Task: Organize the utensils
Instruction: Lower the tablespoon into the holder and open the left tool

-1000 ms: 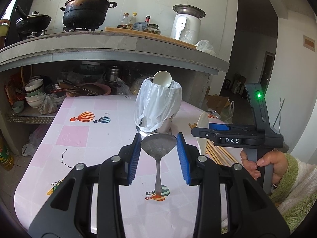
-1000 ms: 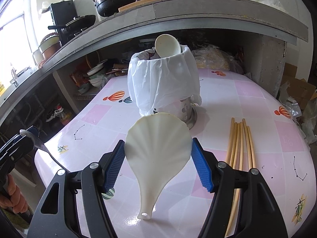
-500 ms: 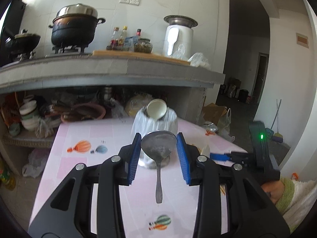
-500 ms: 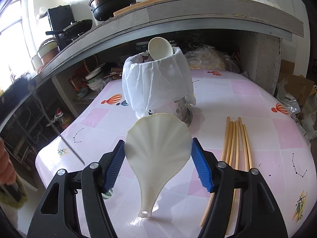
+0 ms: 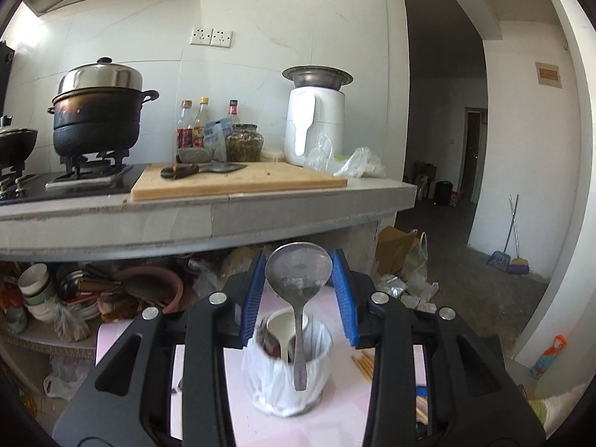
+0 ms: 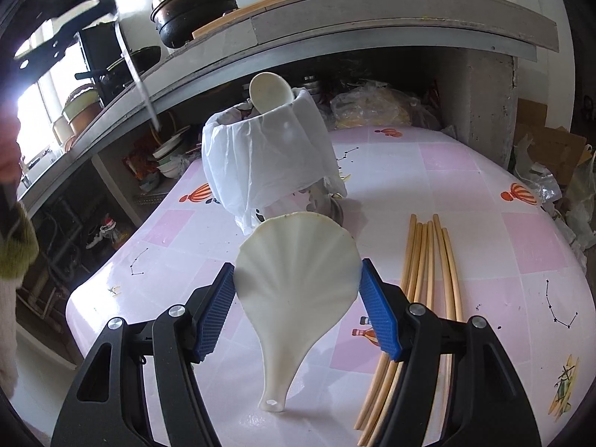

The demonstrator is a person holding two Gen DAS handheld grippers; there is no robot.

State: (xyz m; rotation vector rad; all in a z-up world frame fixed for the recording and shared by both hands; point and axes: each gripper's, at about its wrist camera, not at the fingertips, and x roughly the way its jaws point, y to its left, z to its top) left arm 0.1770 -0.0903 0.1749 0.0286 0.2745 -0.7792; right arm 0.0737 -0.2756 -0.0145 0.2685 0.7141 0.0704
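My left gripper [image 5: 298,290] is shut on the bowl of a metal spoon [image 5: 298,272], whose handle hangs down. Below it stands the utensil holder [image 5: 287,380], lined with a white bag, with a white spoon [image 5: 285,326] inside. In the right wrist view the same holder [image 6: 268,164] stands on the pink table, and the left gripper [image 6: 61,11] with the metal spoon [image 6: 139,85] is high at the upper left. My right gripper [image 6: 297,298] is shut on a white shell-shaped rice paddle [image 6: 294,283], its handle pointing down at the table. Several wooden chopsticks [image 6: 424,283] lie to its right.
A grey stone counter [image 5: 208,216] carries a stove with a black pot [image 5: 97,119], a cutting board [image 5: 238,182] with a cleaver, bottles and a white appliance [image 5: 314,119]. Bowls and pans crowd the shelf [image 5: 93,294] below it. A doorway and open floor lie right.
My left gripper has risen with the metal spoon and now hangs above the holder. The right gripper with the paddle has barely shifted.
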